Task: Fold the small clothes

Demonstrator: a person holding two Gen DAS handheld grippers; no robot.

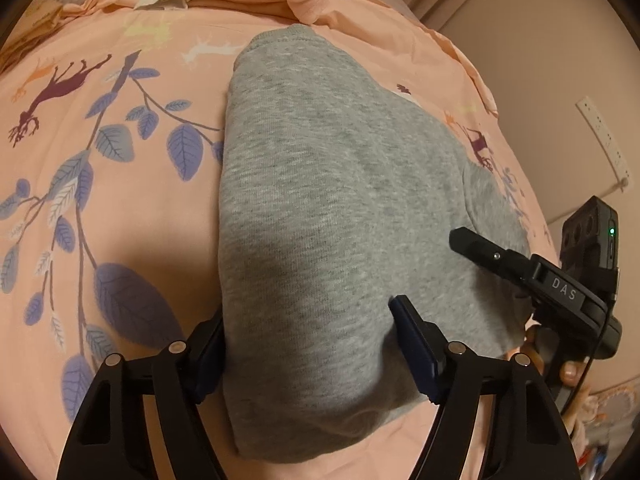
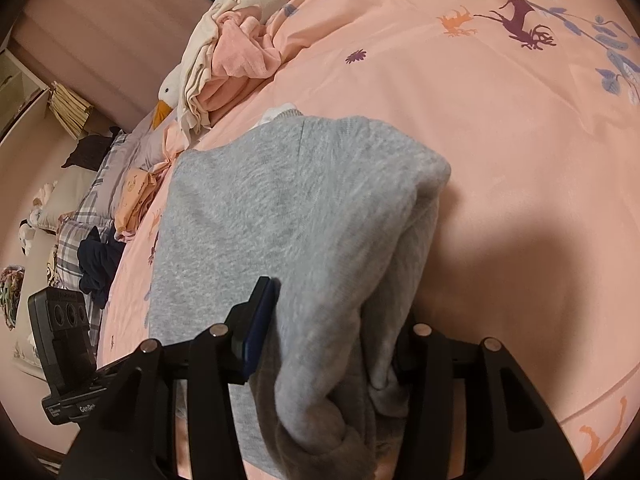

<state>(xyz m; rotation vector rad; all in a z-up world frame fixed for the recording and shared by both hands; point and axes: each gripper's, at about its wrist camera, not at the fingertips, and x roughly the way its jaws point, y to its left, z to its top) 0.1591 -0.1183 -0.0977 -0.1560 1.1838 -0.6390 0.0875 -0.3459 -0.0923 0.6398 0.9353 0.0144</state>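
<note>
A grey knit garment (image 1: 320, 184) lies folded on the pink bedspread (image 1: 120, 208). My left gripper (image 1: 308, 344) is open, its jaws set wide on either side of the garment's near edge, and the cloth lies between them. My right gripper (image 2: 332, 320) is also open around the other side of the garment (image 2: 280, 208), where a thick fold of cloth bunches up between its jaws. The right gripper also shows in the left wrist view (image 1: 500, 260), at the garment's right edge.
A heap of pink and cream clothes (image 2: 232, 52) and a toy goose (image 2: 166, 96) lie at the far side of the bed. More clothes and a plaid pillow (image 2: 96, 208) sit at the left. The bed edge runs along the right in the left wrist view.
</note>
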